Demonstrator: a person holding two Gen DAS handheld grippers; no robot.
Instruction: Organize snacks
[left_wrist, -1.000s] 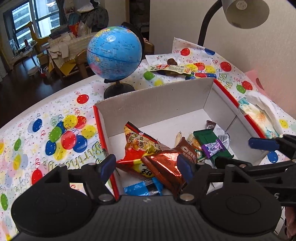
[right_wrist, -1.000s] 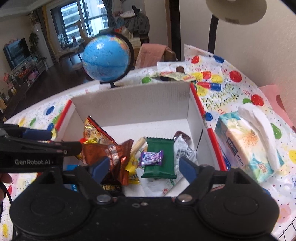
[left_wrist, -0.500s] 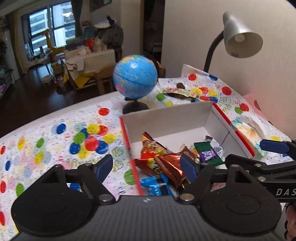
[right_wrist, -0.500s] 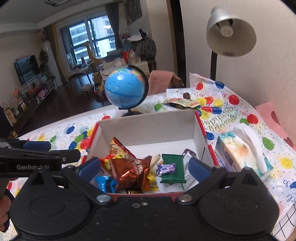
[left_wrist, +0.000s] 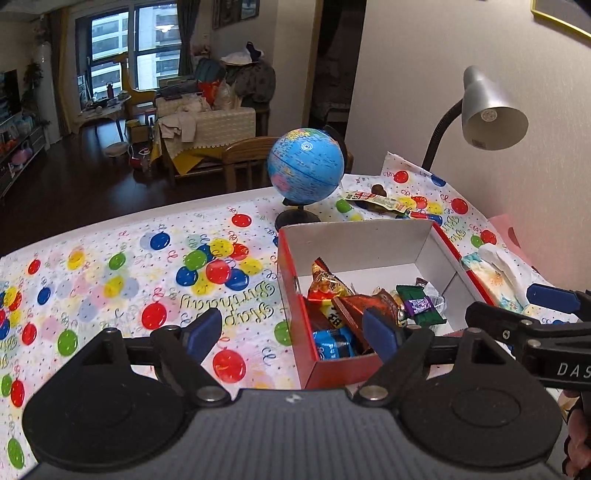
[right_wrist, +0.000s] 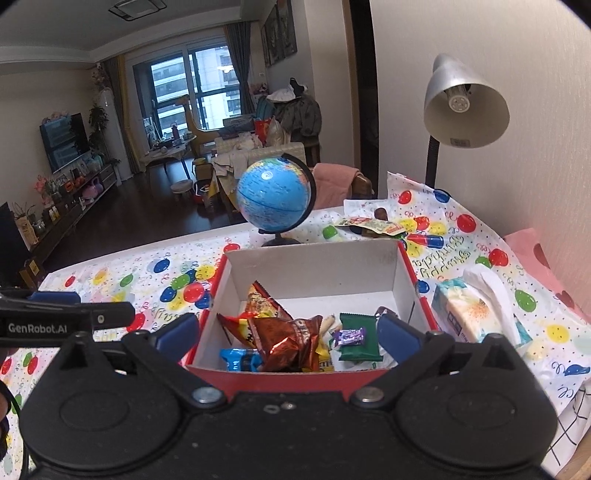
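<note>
One red-sided box (right_wrist: 399, 273) is sitting on the balloon-print cloth. Lying inside the box are one copper-brown foil bag (right_wrist: 291, 339), one red-and-yellow snack bag (right_wrist: 264, 301), one blue packet (right_wrist: 240, 360), one green wrapper (right_wrist: 360, 341) and one small purple candy (right_wrist: 349, 335) resting on the green wrapper; other wrappers are too buried to count. Behind the box, one globe (right_wrist: 273, 197) is standing. Right of the box, one tissue pack (right_wrist: 469, 310) is lying and one lamp (right_wrist: 463, 107) is standing.

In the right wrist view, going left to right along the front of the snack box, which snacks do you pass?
Blue wrapper → shiny brown bag → purple candy lying on the green packet. All sit inside the red-and-white box.
</note>
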